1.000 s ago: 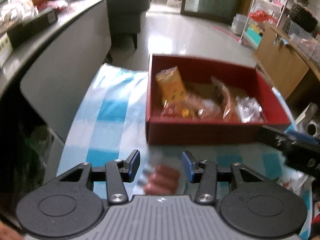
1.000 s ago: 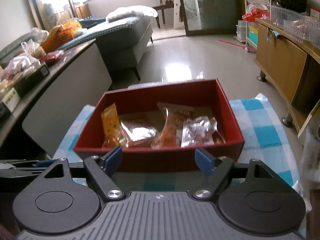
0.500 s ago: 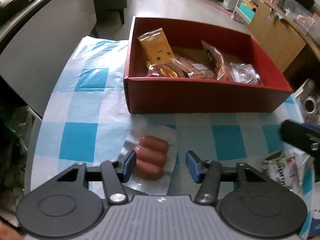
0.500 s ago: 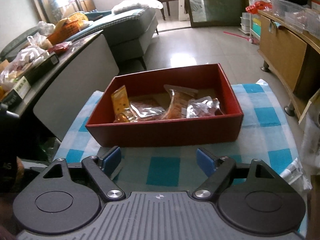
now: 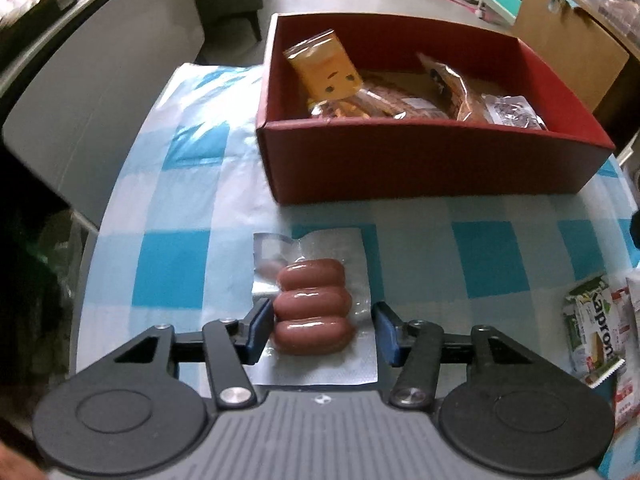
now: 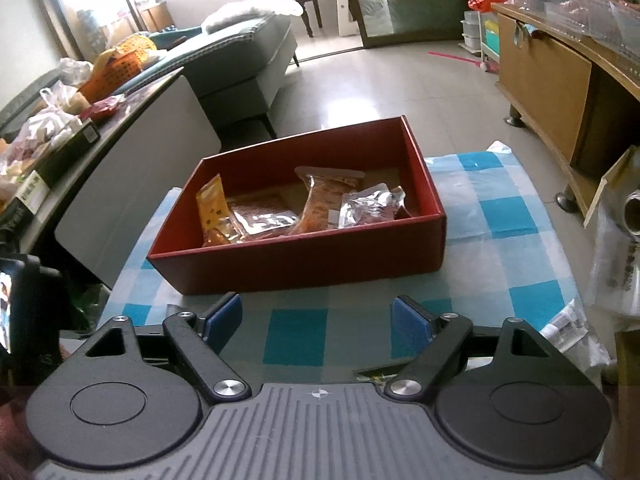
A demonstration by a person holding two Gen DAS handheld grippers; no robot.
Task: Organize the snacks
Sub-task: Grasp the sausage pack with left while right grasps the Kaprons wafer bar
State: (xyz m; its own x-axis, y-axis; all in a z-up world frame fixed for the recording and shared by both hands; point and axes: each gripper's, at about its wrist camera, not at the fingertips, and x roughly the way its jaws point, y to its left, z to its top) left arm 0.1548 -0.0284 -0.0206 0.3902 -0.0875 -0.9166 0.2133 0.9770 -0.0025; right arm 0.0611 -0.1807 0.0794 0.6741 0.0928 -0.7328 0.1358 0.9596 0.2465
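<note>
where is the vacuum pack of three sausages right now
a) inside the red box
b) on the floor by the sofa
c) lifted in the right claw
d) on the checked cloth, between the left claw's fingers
d: the sausage pack lies flat on the checked cloth in front of the red box, with the left claw straddling it and a gap showing at the right pad.

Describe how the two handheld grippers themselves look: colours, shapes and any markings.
The left gripper and the right gripper look alike: black linkage arms with silver pivot screws, blue pads on the fingertips, two round black discs at the base, and a grey ribbed body bearing a small crosshair mark. No cables or sleeves show.
</note>
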